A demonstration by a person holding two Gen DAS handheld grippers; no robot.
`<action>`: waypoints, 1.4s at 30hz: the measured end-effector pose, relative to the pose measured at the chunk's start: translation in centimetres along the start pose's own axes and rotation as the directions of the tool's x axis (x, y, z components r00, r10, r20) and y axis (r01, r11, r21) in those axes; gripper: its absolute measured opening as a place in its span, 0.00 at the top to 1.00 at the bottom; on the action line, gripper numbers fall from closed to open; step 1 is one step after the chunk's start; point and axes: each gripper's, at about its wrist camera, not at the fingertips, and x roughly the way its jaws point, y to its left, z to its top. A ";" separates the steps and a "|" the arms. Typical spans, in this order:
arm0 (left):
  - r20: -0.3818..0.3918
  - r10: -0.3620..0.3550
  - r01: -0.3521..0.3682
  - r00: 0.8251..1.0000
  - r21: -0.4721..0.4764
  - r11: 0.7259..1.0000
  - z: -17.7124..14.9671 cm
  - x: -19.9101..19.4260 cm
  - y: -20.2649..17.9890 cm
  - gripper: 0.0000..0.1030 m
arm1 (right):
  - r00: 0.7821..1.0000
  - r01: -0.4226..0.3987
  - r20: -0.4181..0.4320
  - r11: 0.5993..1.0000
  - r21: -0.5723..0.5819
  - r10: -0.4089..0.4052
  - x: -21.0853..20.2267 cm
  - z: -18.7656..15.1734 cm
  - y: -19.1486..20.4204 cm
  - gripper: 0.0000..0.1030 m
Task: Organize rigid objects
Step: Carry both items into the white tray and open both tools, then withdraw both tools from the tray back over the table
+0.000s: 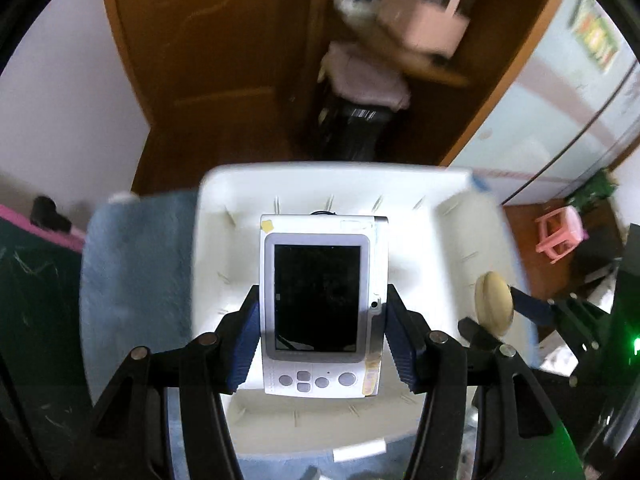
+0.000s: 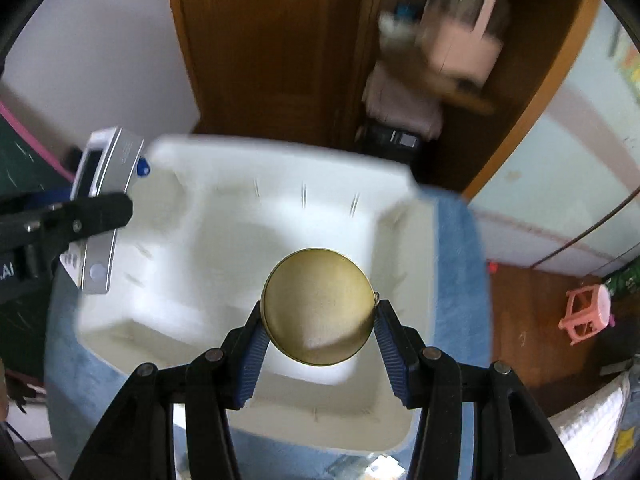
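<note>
Left gripper point(image 1: 320, 336) pinching white handheld device point(image 1: 320, 304), right gripper point(image 2: 318, 336) pinching brass disc point(image 2: 318, 308), both over white foam tray point(image 2: 192, 320). Could easily slip: only 2 thin edge grips, smooth round rim.

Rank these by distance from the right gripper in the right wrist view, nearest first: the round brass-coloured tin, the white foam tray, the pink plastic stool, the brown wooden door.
1. Round brass-coloured tin: held between the fingers of the right gripper.
2. White foam tray: directly beneath.
3. Pink plastic stool: on the floor, far right.
4. Brown wooden door: behind the tray, at top.
</note>
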 end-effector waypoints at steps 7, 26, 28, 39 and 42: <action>-0.108 0.047 -0.048 0.993 -0.011 0.999 -0.8 6.8 -1.1 0.41 | 0.988 -0.069 -0.140 0.997 -0.024 0.065 7.1 -0.9 -0.3 0.49; -0.067 0.048 -0.050 0.997 -0.034 0.998 -1.5 2.6 -1.1 0.06 | 0.984 -0.165 -0.070 0.986 -0.037 0.162 1.7 -3.9 -0.4 0.37; -0.041 0.059 -0.060 0.997 -0.017 0.998 -1.6 0.8 -1.4 0.06 | 0.982 -0.184 -0.041 0.983 -0.021 0.183 -0.2 -4.5 -0.8 0.37; 0.056 0.048 -0.043 0.997 -0.080 0.996 -3.4 -7.8 -1.7 0.06 | 0.977 -0.198 0.083 0.979 0.035 0.195 -7.3 -4.9 -2.2 0.37; 0.087 0.076 -0.069 0.993 -0.075 0.995 -4.4 -10.2 -1.9 0.06 | 0.978 -0.175 0.117 0.984 0.025 0.171 -9.3 -5.5 -2.0 0.37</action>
